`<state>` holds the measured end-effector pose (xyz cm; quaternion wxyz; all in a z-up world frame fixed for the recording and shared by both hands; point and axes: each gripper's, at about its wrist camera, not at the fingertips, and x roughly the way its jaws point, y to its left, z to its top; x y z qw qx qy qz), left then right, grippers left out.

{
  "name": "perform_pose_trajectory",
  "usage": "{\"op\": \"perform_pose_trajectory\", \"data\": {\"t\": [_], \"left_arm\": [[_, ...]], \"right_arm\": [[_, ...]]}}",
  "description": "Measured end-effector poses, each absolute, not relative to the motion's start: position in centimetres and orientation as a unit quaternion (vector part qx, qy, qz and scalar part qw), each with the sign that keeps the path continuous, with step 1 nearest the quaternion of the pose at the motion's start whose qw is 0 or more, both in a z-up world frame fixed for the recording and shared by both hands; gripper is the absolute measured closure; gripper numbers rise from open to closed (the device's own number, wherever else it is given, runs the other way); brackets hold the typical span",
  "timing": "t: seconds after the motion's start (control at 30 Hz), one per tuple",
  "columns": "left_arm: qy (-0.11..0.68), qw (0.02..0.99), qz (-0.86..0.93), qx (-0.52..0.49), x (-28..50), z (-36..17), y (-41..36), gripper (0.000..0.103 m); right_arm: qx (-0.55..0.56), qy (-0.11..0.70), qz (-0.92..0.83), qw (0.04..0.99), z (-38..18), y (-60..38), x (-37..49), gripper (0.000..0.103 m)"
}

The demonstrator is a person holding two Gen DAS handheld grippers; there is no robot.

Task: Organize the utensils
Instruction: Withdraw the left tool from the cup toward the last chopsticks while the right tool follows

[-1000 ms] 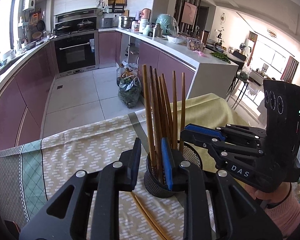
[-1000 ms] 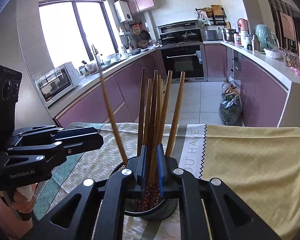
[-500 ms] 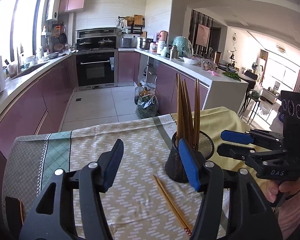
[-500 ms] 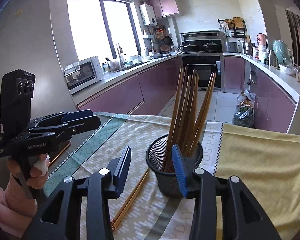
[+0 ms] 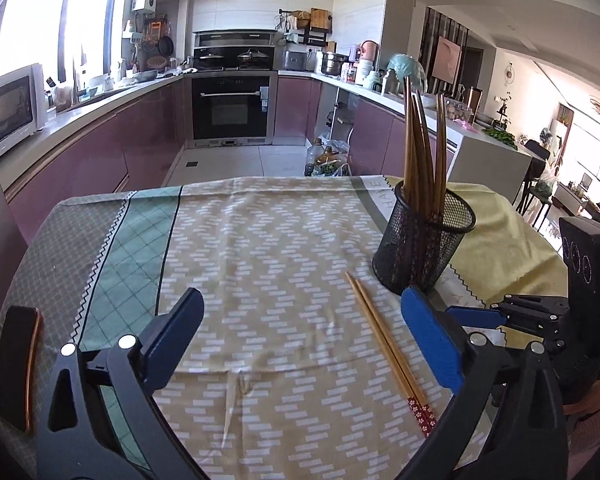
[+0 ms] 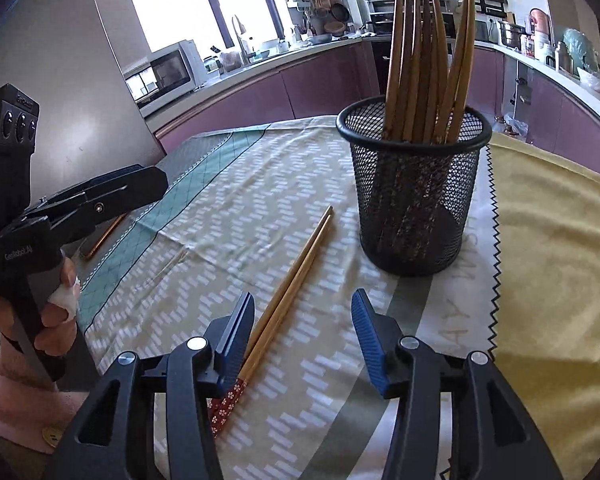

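A black mesh holder [image 6: 414,184] stands upright on the cloth-covered tabletop [image 5: 260,248], already packed with wooden chopsticks, and one loose pair of chopsticks [image 6: 296,280] lies flat on the cloth just to its near left, tips toward the holder and red patterned ends toward the person. The step in hand looks like picking up that last pair. The right gripper [image 6: 302,340] hangs low over the near end of the pair; its fingers have just been opening and stand partly spread with nothing between them, the left finger [image 6: 236,340] sitting over the sticks rather than beside them. The left gripper [image 5: 300,336] has also just been opening and is spread wide and empty; from its view the pair lies inside the gap, close to the right-hand finger [image 5: 428,336]. To do this well, one gripper should probably take the job while the other stays clear, since they are crowding the same spot. Whichever takes it should shift sideways until both sticks lie between the fingers, come down close to the cloth without snagging it, and close across both sticks together, near the patterned ends, so they lift as a pair and can be tipped upright over the holder.
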<state>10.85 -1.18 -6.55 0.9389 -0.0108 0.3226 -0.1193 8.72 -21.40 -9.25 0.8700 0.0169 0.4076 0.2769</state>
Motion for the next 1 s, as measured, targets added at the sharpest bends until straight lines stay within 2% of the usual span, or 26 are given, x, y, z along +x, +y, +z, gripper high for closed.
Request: {"op": "perform_pose_trajectory", "data": {"t": [0.5, 1.0], "left_arm": [[0.359, 0.928, -0.098, 0.003, 10.7, -9.5, -1.9, 0.006], [0.37, 0.924, -0.097, -0.007, 10.8, -10.2, -1.6, 0.006]], "right_arm": [[-0.005, 0.42, 0.258, 0.87, -10.2, -20.3, 7.9, 0.055], [-0.028, 0.423, 0.242, 0.873, -10.7, -19.5, 7.7, 0.055]]}}
